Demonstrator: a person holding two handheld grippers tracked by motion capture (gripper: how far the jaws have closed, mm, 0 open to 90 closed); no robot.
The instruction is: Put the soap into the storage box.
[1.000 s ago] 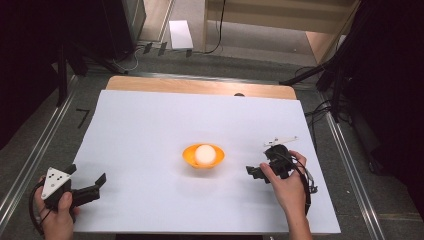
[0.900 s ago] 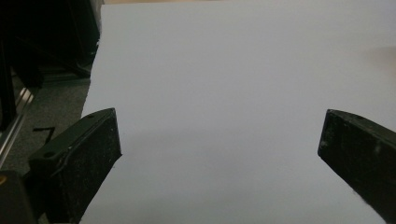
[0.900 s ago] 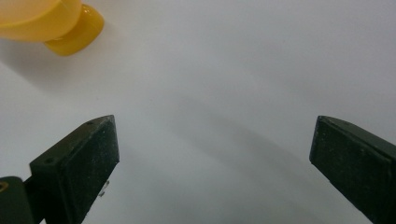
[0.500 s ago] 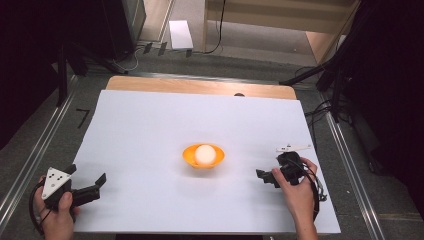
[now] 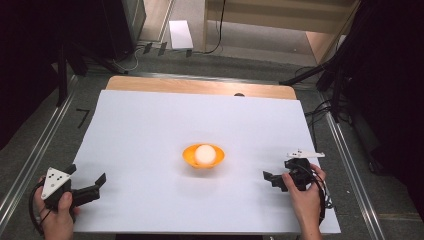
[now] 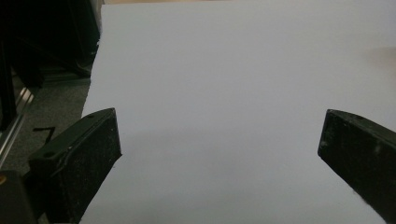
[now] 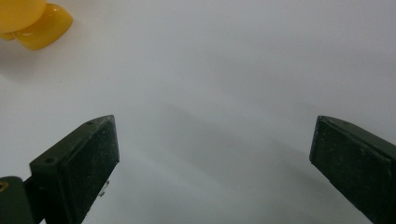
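An orange bowl (image 5: 216,159) sits in the middle of the white sheet (image 5: 150,125) with a white ball (image 5: 204,154) in it. My left gripper (image 5: 87,176) rests at the sheet's near left corner, held by a hand, its jaws wide open over bare sheet. My right gripper (image 5: 280,171) lies near the front right, right of the bowl and apart from it, also open and empty. In the left gripper view the gripper (image 6: 219,135) spans plain white sheet. In the right gripper view the gripper (image 7: 215,140) stands open, with the bowl (image 7: 46,29) at the top left.
The wooden table edge (image 5: 200,86) shows beyond the sheet. Metal rails run along the left (image 5: 30,160) and right (image 5: 345,165) sides. Dark stands and cables (image 5: 320,107) crowd the back right, and a white sheet of paper (image 5: 180,34) lies on the floor.
My right gripper has drawn back toward the person and a little right, away from the bowl. The left gripper, bowl and ball have stayed put.
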